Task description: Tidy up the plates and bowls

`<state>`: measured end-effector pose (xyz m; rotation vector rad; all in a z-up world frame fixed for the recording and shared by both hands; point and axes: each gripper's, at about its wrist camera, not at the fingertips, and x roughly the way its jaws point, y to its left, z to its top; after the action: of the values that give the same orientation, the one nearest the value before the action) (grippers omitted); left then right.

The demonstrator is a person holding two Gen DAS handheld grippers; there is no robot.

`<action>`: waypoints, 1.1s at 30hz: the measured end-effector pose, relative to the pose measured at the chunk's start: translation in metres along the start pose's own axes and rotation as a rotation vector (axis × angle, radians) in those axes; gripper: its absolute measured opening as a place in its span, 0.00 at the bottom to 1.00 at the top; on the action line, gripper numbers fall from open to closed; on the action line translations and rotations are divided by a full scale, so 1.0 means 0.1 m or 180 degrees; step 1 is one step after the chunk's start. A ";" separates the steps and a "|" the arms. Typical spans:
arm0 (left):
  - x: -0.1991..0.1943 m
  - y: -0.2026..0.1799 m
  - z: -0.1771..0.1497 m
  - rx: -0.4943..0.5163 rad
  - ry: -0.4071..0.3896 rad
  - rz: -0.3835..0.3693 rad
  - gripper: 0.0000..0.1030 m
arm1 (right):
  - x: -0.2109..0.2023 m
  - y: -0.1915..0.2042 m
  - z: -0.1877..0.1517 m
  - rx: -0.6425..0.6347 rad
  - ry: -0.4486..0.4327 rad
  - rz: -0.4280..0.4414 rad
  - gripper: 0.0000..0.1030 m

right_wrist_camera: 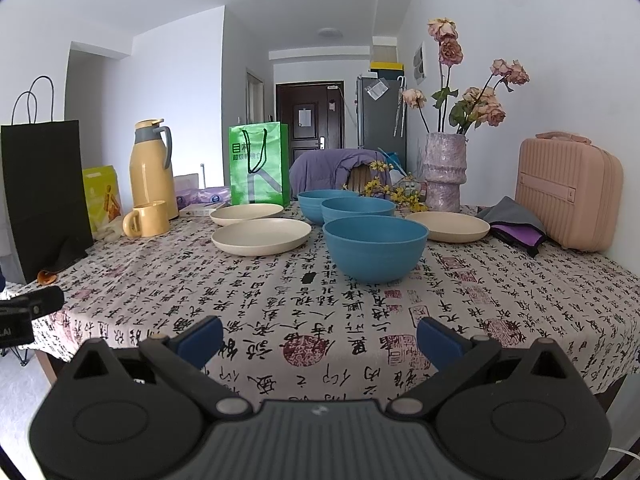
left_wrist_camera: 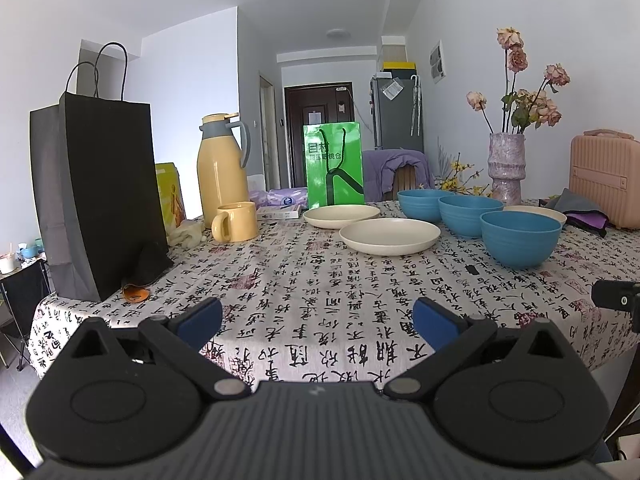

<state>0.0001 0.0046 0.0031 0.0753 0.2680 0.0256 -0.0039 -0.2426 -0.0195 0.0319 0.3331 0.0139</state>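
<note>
Three blue bowls stand in a row on the calligraphy tablecloth: the nearest bowl (right_wrist_camera: 375, 247), the middle bowl (right_wrist_camera: 357, 210) and the far bowl (right_wrist_camera: 320, 200). Three cream plates lie around them: a near left plate (right_wrist_camera: 261, 236), a far left plate (right_wrist_camera: 246, 213) and a right plate (right_wrist_camera: 450, 226). In the left wrist view the nearest bowl (left_wrist_camera: 520, 238) and the near plate (left_wrist_camera: 390, 235) sit right of centre. My left gripper (left_wrist_camera: 318, 320) is open and empty over the table's front edge. My right gripper (right_wrist_camera: 320, 338) is open and empty, in front of the nearest bowl.
A black paper bag (left_wrist_camera: 96, 196), yellow thermos (left_wrist_camera: 222, 168) and yellow mug (left_wrist_camera: 236, 222) stand at the left. A green bag (right_wrist_camera: 260, 168) stands at the back. A vase of dried flowers (right_wrist_camera: 444, 172), grey and purple cloths (right_wrist_camera: 514, 222) and a pink case (right_wrist_camera: 568, 192) are at the right.
</note>
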 end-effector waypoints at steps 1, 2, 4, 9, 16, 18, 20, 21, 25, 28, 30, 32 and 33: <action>0.00 0.00 0.00 0.0001 0.0001 0.0001 1.00 | 0.00 0.00 0.00 0.0000 -0.0001 -0.0001 1.00; 0.00 0.00 0.00 0.0001 0.0002 0.0001 1.00 | 0.00 0.00 0.00 -0.0002 0.0000 0.0000 1.00; 0.00 0.00 0.00 0.0002 0.0001 0.0004 1.00 | 0.00 0.00 0.00 -0.0001 -0.0001 -0.0001 1.00; 0.00 0.00 0.00 0.0002 0.0005 0.0001 1.00 | 0.00 0.00 0.00 0.0002 0.0001 -0.0008 1.00; -0.01 0.00 -0.01 0.0002 0.0012 0.0003 1.00 | 0.00 -0.01 0.00 0.0004 0.0006 -0.0009 1.00; -0.01 0.00 -0.01 0.0002 0.0015 0.0001 1.00 | 0.01 -0.01 -0.01 0.0008 0.0009 -0.0011 1.00; -0.01 0.00 -0.01 0.0003 0.0015 0.0001 1.00 | 0.01 -0.01 -0.01 0.0010 0.0006 -0.0014 1.00; -0.01 0.00 -0.01 0.0003 0.0011 0.0003 1.00 | 0.01 -0.01 -0.01 0.0009 0.0005 -0.0013 1.00; -0.01 0.00 -0.01 0.0002 0.0012 0.0004 1.00 | 0.01 0.00 -0.02 0.0004 0.0008 -0.0013 1.00; -0.01 0.00 -0.01 0.0002 0.0014 0.0002 1.00 | 0.01 0.00 -0.02 0.0005 0.0007 -0.0015 1.00; -0.01 0.00 -0.01 0.0002 0.0014 0.0002 1.00 | 0.00 0.00 -0.02 0.0006 0.0009 -0.0012 1.00; -0.01 0.00 -0.01 0.0002 0.0016 0.0003 1.00 | 0.00 0.00 -0.02 0.0004 0.0009 -0.0014 1.00; -0.01 0.00 -0.01 0.0001 0.0014 0.0003 1.00 | 0.00 0.00 -0.02 0.0003 0.0009 -0.0014 1.00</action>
<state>-0.0012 0.0045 0.0025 0.0758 0.2724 0.0267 -0.0043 -0.2426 -0.0219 0.0320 0.3359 0.0093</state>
